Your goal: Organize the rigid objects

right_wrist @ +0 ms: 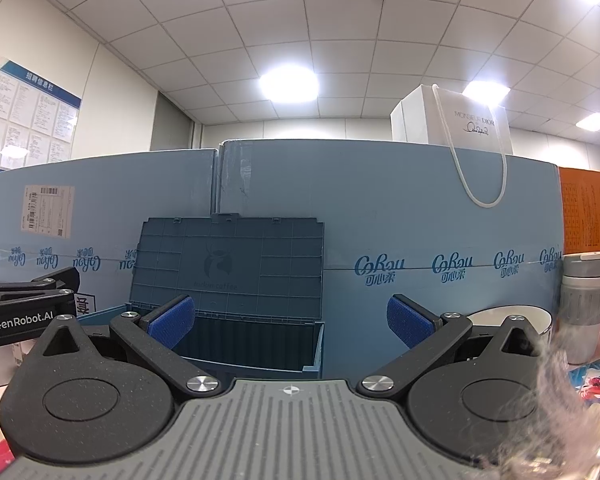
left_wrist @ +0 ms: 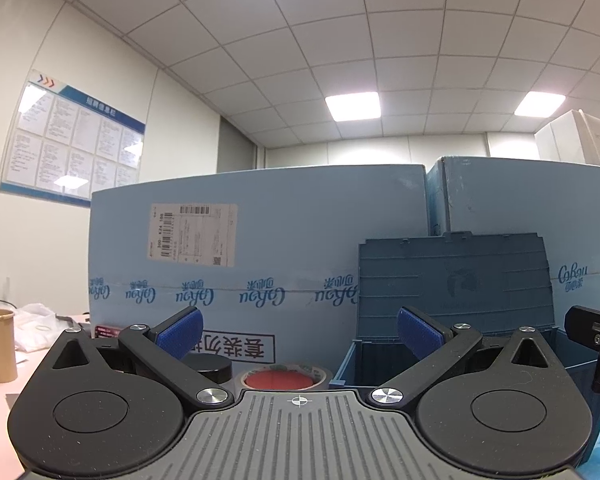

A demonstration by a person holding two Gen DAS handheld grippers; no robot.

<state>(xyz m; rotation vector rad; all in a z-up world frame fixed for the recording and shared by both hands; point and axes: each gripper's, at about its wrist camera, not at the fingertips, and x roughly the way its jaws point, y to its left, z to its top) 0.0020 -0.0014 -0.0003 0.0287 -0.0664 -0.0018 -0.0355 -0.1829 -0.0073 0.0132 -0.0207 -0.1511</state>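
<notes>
Nearest, the left gripper [left_wrist: 299, 334] hangs wide open with nothing between its blue pads, and the right gripper [right_wrist: 291, 318] is spread just as wide and equally empty. Just beyond the left one, a tape roll [left_wrist: 283, 378] lies flat on the table, its hole pointing up, so its axis stands vertical; a black puck [left_wrist: 209, 365] sits just beside it to the left. Right of the roll stands the blue bin [right_wrist: 256, 344], lid [right_wrist: 230, 264] tipped up against the cartons [right_wrist: 420, 220], mouth open upward and long axis running left to right. A bowl [right_wrist: 512, 318] and a tumbler [right_wrist: 584, 304] wait further right. The risk, I judge: both grippers heading for the bin together could collide, or knock the lid down over the opening.
</notes>
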